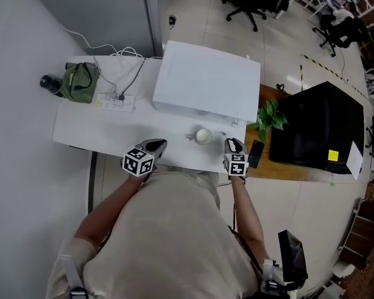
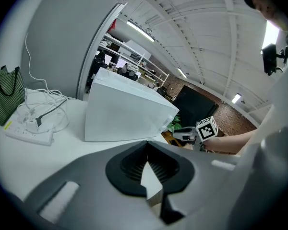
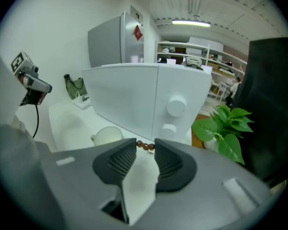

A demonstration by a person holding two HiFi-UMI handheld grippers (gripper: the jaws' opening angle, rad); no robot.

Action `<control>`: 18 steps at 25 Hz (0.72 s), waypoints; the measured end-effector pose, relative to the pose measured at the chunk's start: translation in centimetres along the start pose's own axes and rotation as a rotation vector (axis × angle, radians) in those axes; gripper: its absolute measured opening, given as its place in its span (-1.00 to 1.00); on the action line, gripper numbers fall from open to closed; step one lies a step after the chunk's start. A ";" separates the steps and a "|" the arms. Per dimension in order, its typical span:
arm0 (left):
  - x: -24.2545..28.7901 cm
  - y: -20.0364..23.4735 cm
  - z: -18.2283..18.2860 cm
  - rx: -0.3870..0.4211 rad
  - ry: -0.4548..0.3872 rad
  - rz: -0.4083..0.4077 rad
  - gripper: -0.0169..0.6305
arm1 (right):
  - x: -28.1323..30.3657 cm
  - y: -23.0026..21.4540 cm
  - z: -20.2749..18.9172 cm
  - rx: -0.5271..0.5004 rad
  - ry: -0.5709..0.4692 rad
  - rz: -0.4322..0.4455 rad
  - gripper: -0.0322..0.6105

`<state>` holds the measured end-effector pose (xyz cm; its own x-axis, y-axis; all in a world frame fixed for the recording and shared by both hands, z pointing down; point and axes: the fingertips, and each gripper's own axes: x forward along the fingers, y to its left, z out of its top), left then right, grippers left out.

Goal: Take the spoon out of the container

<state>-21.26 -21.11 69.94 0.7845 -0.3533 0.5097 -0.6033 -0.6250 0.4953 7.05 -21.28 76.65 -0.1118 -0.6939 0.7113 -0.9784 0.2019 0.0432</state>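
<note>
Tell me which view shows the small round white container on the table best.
The right gripper view: the container sits close and large, its rounded body clear. The head view shows it only as a small white blob from above, by the white box. The left gripper view does not show it.

A white desk (image 1: pixel 81 136) carries a large white box (image 1: pixel 206 83), a green bag (image 1: pixel 80 81) at its left end with a power strip (image 1: pixel 115 101) and white cables just beside it, and a small round white container (image 1: pixel 203 136) near the front edge. The left tongs (image 1: pixel 156 146) and right tongs (image 1: pixel 234 144) flank the container, both apart from it; a potted plant (image 1: pixel 271 117) stands past the desk's right end
</note>
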 end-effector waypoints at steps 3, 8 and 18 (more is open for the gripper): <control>-0.4 0.3 0.0 -0.002 -0.001 0.010 -0.95 | 0.8 0.0 -1.4 0.029 -0.002 0.004 -0.53; -0.4 0.5 -0.3 -0.003 0.003 0.019 -0.95 | 1.8 0.3 -3.8 0.032 0.022 0.004 -0.53; 0.5 0.0 0.2 0.017 0.015 0.009 -0.95 | 3.3 2.3 -10.3 0.023 0.183 0.041 -0.53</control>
<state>-20.81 -21.37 70.08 0.7770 -0.3484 0.5243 -0.6074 -0.6336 0.4792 6.18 -15.96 86.35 -0.1198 -0.5477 0.8280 -0.9777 0.2100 -0.0025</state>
